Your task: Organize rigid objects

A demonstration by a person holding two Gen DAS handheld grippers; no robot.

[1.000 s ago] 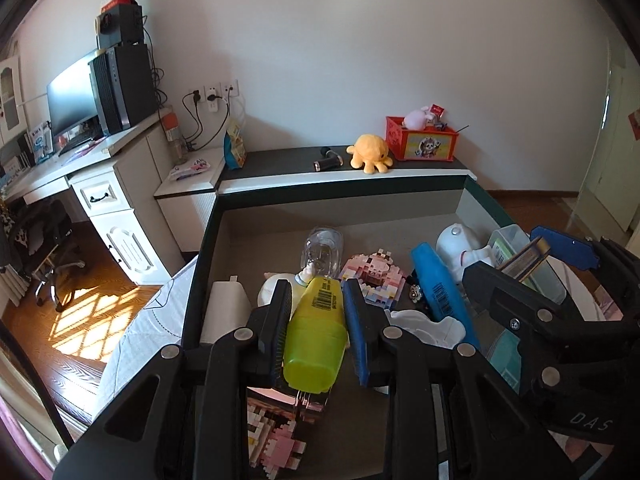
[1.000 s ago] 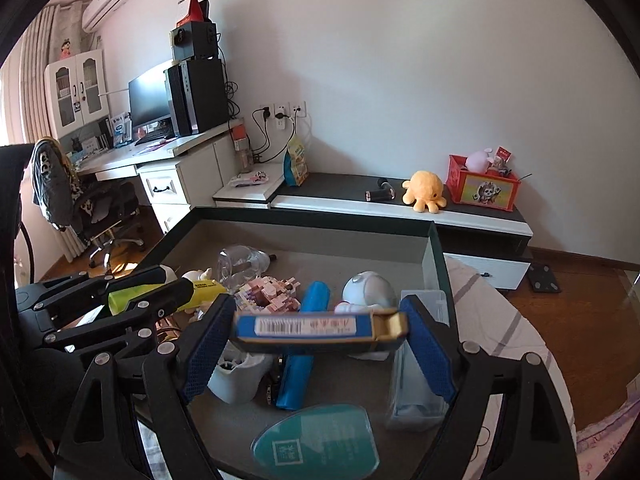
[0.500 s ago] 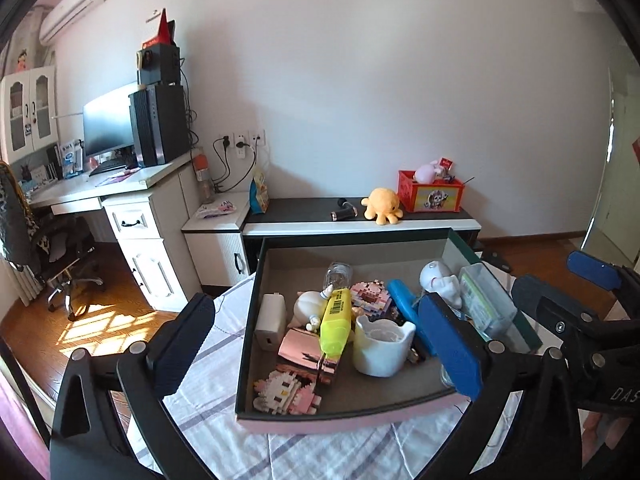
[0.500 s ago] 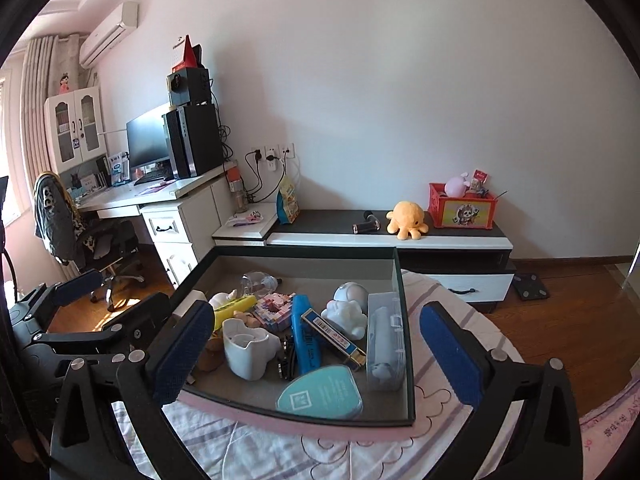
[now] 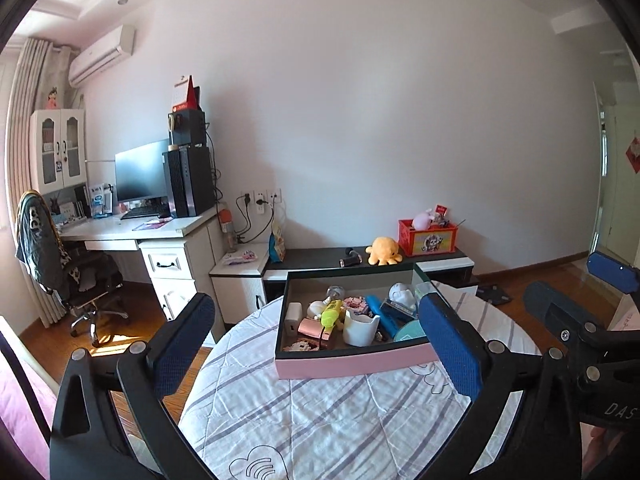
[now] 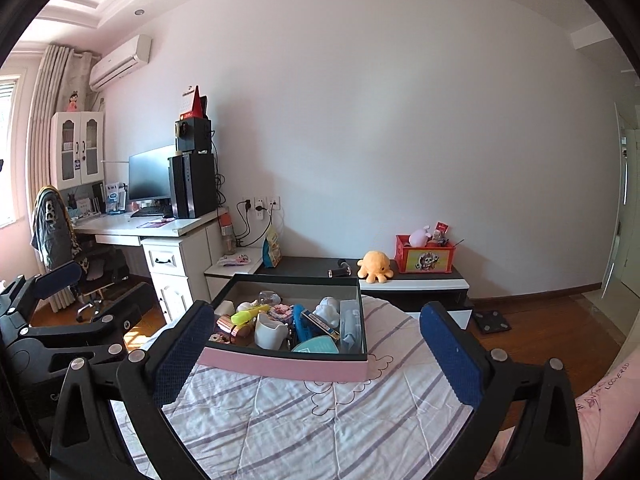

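Observation:
A pink-sided box (image 5: 352, 362) (image 6: 288, 365) stands on a round table and holds several small objects. Among them are a yellow-green bottle (image 5: 330, 313) (image 6: 247, 314), a white cup (image 5: 360, 327) (image 6: 270, 332), a blue tube (image 5: 378, 314), a flat blue box (image 6: 320, 324), a teal lid (image 6: 316, 346) and pink brick toys (image 5: 356, 303). My left gripper (image 5: 316, 348) is open and empty, held back from the box. My right gripper (image 6: 316, 352) is open and empty too, also well back from it.
The table wears a white quilted cloth with grey stripes (image 5: 320, 412). Behind it are a low dark cabinet (image 5: 320, 264) with an orange plush and a red crate, a white desk (image 5: 132, 232) with monitor and chair, and wood floor.
Both grippers let go of their loads, the yellow-green bottle and the flat blue box, which now lie in the box. Both opened wide and pulled far back and up.

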